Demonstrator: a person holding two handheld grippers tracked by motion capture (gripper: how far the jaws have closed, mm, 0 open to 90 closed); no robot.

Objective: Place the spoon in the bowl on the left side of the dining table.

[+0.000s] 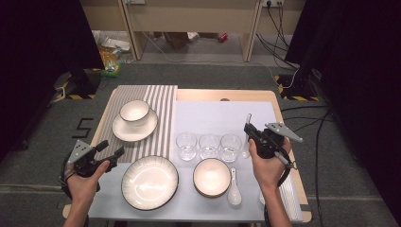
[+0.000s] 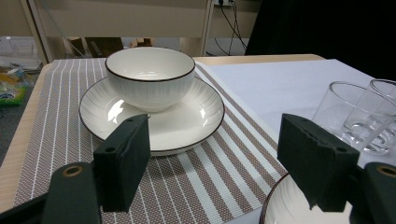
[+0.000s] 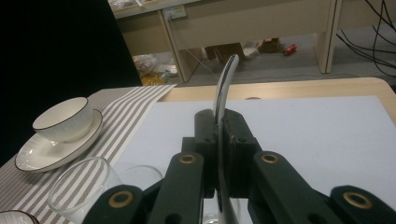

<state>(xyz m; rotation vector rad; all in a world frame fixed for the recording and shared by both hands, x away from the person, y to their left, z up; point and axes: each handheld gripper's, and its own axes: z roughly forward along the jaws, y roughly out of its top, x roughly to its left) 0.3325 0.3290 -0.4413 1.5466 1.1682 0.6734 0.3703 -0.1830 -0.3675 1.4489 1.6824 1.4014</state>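
Note:
My right gripper (image 1: 250,131) (image 3: 218,128) is shut on a thin white spoon (image 1: 248,120) (image 3: 225,79), held edge-on with one end rising past the jaws, over the right part of the white mat (image 1: 222,113). Just left of it stand three clear glasses (image 1: 209,145) in a row. Near the table's left edge my left gripper (image 1: 109,153) (image 2: 215,154) stands open with nothing between its jaws; it faces a white bowl (image 2: 150,77) on a white plate (image 2: 187,126) on the striped placemat (image 1: 156,101).
A large white plate (image 1: 150,182) lies at the front, with a second bowl (image 1: 212,177) and another white spoon (image 1: 234,189) to its right. Cables and dark stands are on the floor beyond the table's far edge.

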